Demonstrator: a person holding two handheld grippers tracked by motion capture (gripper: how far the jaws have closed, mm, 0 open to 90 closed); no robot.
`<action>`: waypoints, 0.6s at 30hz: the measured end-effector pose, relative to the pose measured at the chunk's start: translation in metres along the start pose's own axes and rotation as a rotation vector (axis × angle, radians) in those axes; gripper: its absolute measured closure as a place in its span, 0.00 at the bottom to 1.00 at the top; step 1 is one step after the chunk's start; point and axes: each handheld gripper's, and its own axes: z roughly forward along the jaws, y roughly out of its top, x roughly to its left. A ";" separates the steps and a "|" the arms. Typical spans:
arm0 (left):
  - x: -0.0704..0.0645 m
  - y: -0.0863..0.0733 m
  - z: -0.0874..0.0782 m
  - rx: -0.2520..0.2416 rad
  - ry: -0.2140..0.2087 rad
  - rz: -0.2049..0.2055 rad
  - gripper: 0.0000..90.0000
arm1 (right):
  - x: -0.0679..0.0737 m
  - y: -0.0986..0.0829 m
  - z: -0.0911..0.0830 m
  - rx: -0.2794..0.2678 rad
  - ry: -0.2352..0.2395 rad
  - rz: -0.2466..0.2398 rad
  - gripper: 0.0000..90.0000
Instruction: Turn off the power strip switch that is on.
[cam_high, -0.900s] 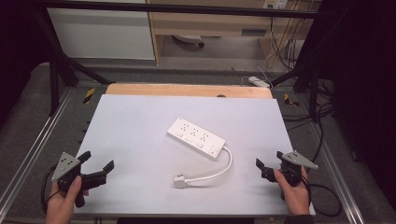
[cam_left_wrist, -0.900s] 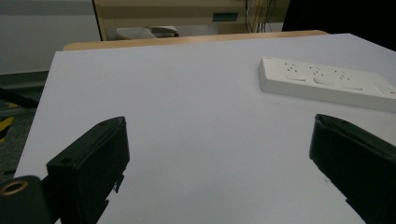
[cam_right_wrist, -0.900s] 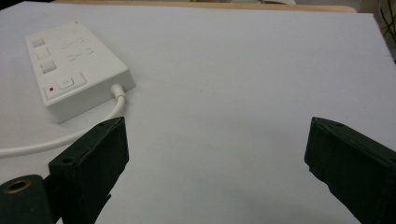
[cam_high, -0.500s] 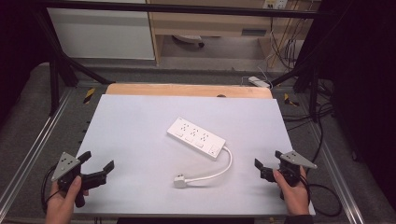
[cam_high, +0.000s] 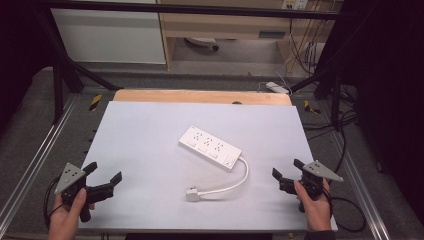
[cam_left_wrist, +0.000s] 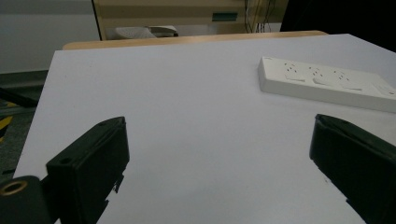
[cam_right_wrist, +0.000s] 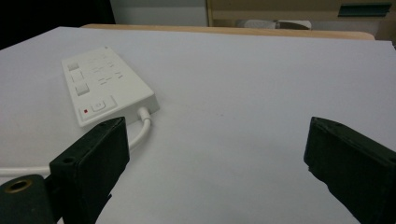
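White worktop is being cut off at the near edge. At its middle, a power strip is being shown lying flat; its cord and plug are being seen whole from above. Left tool and right tool are being held wide apart, grasping nothing.

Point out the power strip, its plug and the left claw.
power strip (cam_high: 210, 148): high view, middle of its top face.
plug (cam_high: 192, 194): high view, white body.
left claw (cam_high: 103, 177): high view, midway between fingertips.
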 end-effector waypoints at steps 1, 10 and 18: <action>0.000 0.000 0.000 0.000 0.000 0.000 0.05 | 0.000 0.000 0.000 0.000 0.000 0.000 0.07; -0.001 -0.001 0.001 0.005 -0.002 -0.004 0.05 | 0.004 0.012 -0.006 -0.058 0.000 0.043 0.05; -0.001 -0.001 0.001 0.010 -0.002 0.000 0.05 | 0.015 0.033 -0.007 -0.067 0.031 0.022 0.06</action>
